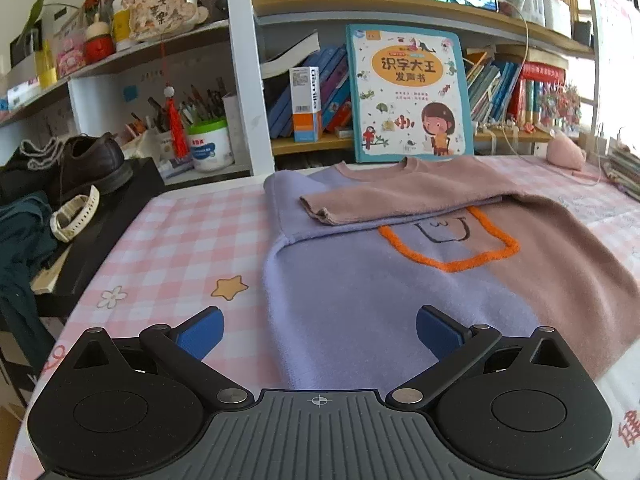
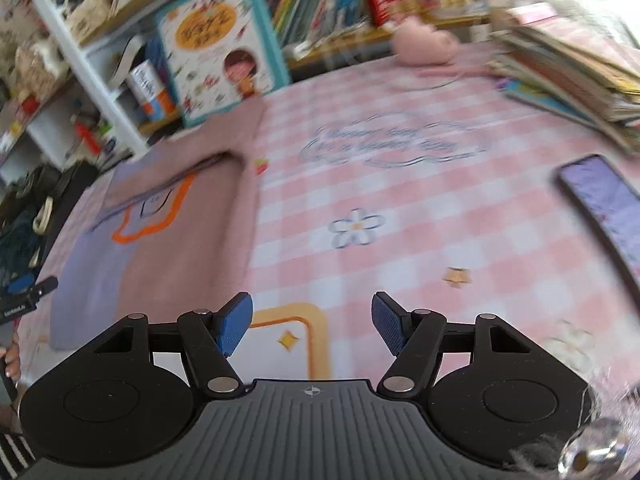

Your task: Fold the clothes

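A lilac and dusty-pink sweater (image 1: 360, 288) with an orange-outlined patch (image 1: 448, 246) lies flat on the pink checked tablecloth (image 1: 176, 240). Both sleeves are folded across its upper part, the pink sleeve (image 1: 400, 196) on top. My left gripper (image 1: 320, 336) stands open over the sweater's near hem, nothing between its blue pads. In the right wrist view the sweater (image 2: 168, 220) lies to the left. My right gripper (image 2: 312, 332) hovers open over bare tablecloth to the right of the sweater's hem, its jaws empty. The left gripper's tip (image 2: 24, 288) shows at the left edge.
A picture book (image 1: 408, 96) leans on the bookshelf behind the sweater. A black box with shoes (image 1: 88, 164) and a watch (image 1: 76, 212) sits at the left. A phone (image 2: 604, 208) and a stack of books (image 2: 568, 68) lie on the right; a pink plush (image 2: 424, 44) sits at the back.
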### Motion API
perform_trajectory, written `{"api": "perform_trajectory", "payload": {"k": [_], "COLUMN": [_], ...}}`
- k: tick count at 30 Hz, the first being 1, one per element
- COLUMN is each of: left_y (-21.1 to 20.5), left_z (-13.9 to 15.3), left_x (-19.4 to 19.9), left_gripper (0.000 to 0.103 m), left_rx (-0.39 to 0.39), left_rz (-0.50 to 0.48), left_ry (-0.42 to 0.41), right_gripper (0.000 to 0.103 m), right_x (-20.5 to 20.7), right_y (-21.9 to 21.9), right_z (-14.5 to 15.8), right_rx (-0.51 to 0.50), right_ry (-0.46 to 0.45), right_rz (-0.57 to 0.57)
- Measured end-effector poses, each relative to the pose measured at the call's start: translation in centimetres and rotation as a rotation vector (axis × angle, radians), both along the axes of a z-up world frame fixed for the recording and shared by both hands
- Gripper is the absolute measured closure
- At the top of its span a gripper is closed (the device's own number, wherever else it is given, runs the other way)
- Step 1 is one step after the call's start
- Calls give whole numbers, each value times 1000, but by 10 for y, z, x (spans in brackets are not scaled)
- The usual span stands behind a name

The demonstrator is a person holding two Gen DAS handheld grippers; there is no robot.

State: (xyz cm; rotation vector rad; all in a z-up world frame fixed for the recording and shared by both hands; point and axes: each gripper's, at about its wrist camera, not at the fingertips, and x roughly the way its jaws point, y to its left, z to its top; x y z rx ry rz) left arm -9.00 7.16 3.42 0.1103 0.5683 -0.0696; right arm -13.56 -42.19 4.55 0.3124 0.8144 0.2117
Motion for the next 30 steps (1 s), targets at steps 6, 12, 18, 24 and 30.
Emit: {"api": "perform_trajectory", "payload": {"k": [6, 12, 18, 24, 30], "left_y": [4, 21, 39, 42, 39], "left_z": [-2, -5, -11, -21, -29], "left_x": [-11, -22, -28, -25, -14], "left_gripper": [6, 35, 41, 51, 82], "left_rx": [-89, -157, -192, -234, -271], "left_rz": [-31, -3, 49, 55, 56], "left_ry": [5, 44, 84, 116, 151], "right_gripper": [39, 44, 57, 57, 69], "right_x": [-21, 4, 41, 62, 72], "right_y": [-1, 41, 74, 83, 89], "right_z": [13, 0, -14, -28, -40], "right_rx": [5, 4, -28, -42, -49], "right_ry": [-52, -51, -50, -16, 11], "right_rz": [31, 177, 262, 272, 271]}}
